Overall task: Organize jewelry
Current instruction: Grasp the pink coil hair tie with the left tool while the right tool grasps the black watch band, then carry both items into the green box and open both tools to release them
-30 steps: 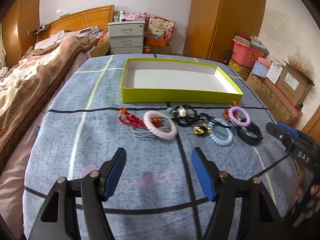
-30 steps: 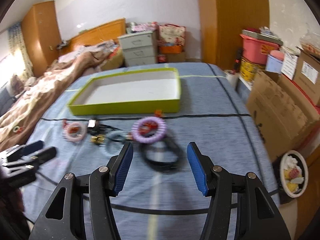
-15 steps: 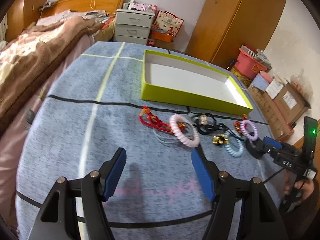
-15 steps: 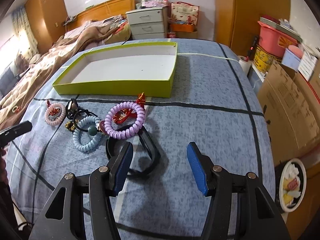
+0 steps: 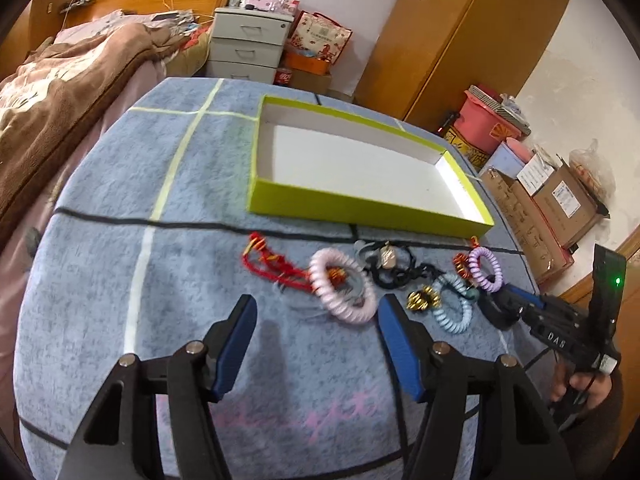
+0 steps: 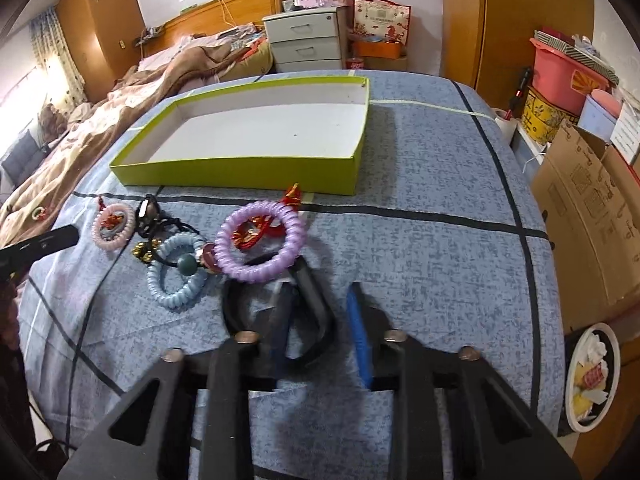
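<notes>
One blue cloth with black and pale lines covers the tabletop [image 5: 100, 280]. Next biggest is the shallow green box [image 6: 240, 176] with a white inside, open and with nothing in it, on the far half of the cloth. All the jewelry lies in a loose row on the cloth just in front of the box's near wall, none of it inside.

My left gripper [image 5: 316, 302] hangs over the near cloth with its jaws wide; they have just been closing a little and nothing is between them. My right gripper [image 6: 318, 292] is at the right end of the row. Its jaws have just been closing fast and are now fairly narrow. One finger is inside the loop of the black band [image 6: 234, 312], the other outside, so the band's right side runs between them. The view is blurred, but I see a gap at the pads, no squeeze yet.

Down in size:
- The purple coil ring [image 6: 294, 236] overlaps the band's far edge, with a red knot inside it.
- The light blue coil ring [image 6: 156, 284] is beside it.
- The pink coil ring [image 5: 320, 280] lies just past my left fingertips, over the red cord [image 5: 272, 264].
- Black cords [image 5: 384, 280] are tangled between the pink and blue rings.
- The gold charm [image 5: 422, 300] touches the blue ring.
</notes>
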